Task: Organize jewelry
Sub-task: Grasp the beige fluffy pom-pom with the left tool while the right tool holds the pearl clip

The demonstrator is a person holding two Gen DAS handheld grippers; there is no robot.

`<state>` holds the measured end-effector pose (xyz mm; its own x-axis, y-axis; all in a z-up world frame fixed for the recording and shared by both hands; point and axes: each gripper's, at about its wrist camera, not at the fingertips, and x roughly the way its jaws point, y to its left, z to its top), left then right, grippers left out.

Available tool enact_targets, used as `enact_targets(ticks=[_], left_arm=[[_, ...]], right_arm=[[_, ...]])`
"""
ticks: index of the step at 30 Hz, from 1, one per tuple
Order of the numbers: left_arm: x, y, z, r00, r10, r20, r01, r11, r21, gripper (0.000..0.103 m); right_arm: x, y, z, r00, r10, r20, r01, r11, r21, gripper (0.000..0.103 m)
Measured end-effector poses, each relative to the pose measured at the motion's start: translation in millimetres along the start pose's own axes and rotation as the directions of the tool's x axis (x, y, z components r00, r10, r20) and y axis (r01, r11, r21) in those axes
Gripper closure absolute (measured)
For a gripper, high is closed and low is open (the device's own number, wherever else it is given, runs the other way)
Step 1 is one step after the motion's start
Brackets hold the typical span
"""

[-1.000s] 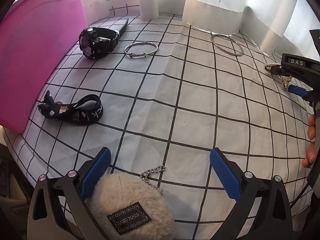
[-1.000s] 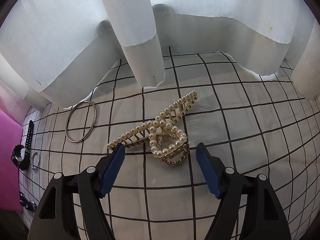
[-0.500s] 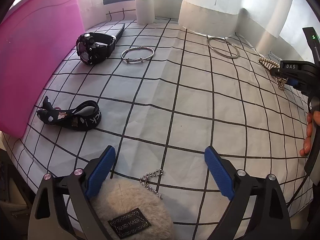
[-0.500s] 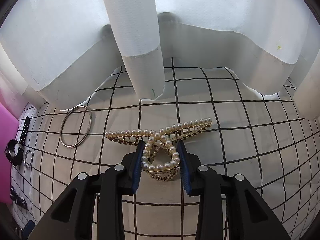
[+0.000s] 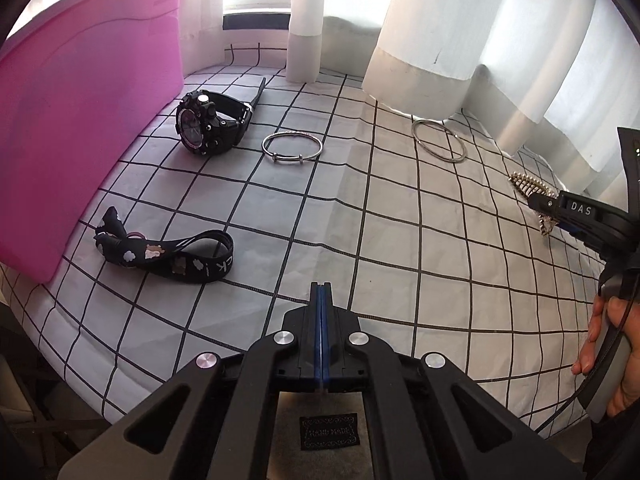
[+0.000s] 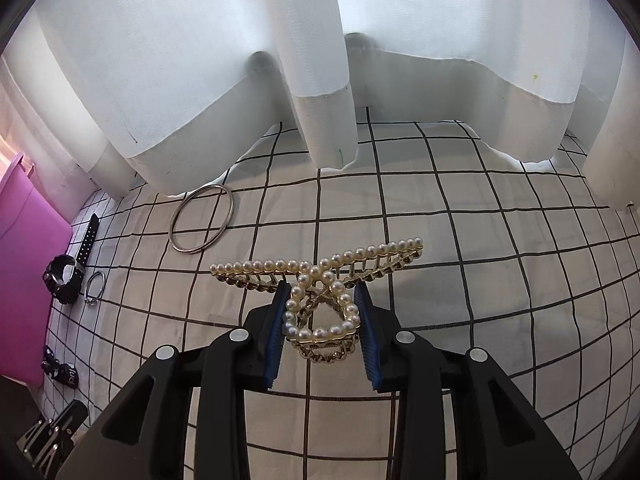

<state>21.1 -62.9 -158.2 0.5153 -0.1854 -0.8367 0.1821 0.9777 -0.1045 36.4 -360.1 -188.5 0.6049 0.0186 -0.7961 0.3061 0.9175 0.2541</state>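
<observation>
Your left gripper (image 5: 321,298) has its blue pads pressed flat together with nothing visible between them. Beneath its frame sits a pale item bearing a "HAND MADE" label (image 5: 329,431); the frame hides most of it, so you cannot tell what it is.

Your right gripper (image 6: 322,320) pinches the pearl hair claw (image 6: 318,280) by its looped handle end, which leaves the toothed span free and crosswise ahead of the pads. Whether the claw rests on the grid cloth (image 6: 500,280) or hangs just above it is unclear.

Farther out, the black printed band (image 5: 168,256) lies just beside the pink bin (image 5: 80,120), with the black watch (image 5: 210,128) and small silver bangle (image 5: 292,147) beyond, likely staged for sorting into it. The large silver ring (image 5: 439,142) lies at the curtain hem (image 5: 416,76). The bin's interior is out of view.
</observation>
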Motion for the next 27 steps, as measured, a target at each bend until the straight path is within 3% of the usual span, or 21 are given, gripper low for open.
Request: enact_targets(ticks=[10,18,20,21,22,23,24,27], left_arm=[[-37,19,14,0.997,-0.042,0.065,0.044,0.999,-0.028,0.102],[-44,24,-1,0.999,-0.036,0.009,0.036,0.999,0.021,0.098],[-45,18,-9,0.999,-0.04,-0.014,0.041,0.998,0.057,0.085],[-46,15,-14,0.999,-0.034,-0.023,0.035,0.997,0.072,0.066],[-46,12,-19,0.999,-0.029,-0.028,0.031,0.996,0.084,0.036],[-48,8,-23,1.0,-0.02,-0.024,0.022,0.995,0.094,0.022],[-51,5,-26,1.0,-0.015,-0.004,0.016,0.995,0.103,0.015],[-49,-7,-32,1.0,-0.008,0.01,0.006,0.987,0.163,0.014]], right_arm=[[-26,27,-17,0.998,0.054,0.021,-0.054,0.998,-0.033,0.071],[-33,30,-29,0.998,0.065,0.001,-0.065,0.998,-0.018,0.071],[-33,31,-33,0.998,0.065,-0.004,-0.065,0.998,-0.019,0.071],[-34,32,-35,0.998,0.065,-0.005,-0.065,0.998,-0.019,0.071],[-33,32,-36,0.998,0.065,-0.008,-0.065,0.998,-0.018,0.071],[-33,32,-38,0.998,0.065,-0.009,-0.065,0.998,-0.016,0.071],[-34,32,-39,0.998,0.064,-0.009,-0.064,0.998,-0.015,0.071],[-36,31,-41,0.998,0.063,-0.007,-0.063,0.998,-0.015,0.071]])
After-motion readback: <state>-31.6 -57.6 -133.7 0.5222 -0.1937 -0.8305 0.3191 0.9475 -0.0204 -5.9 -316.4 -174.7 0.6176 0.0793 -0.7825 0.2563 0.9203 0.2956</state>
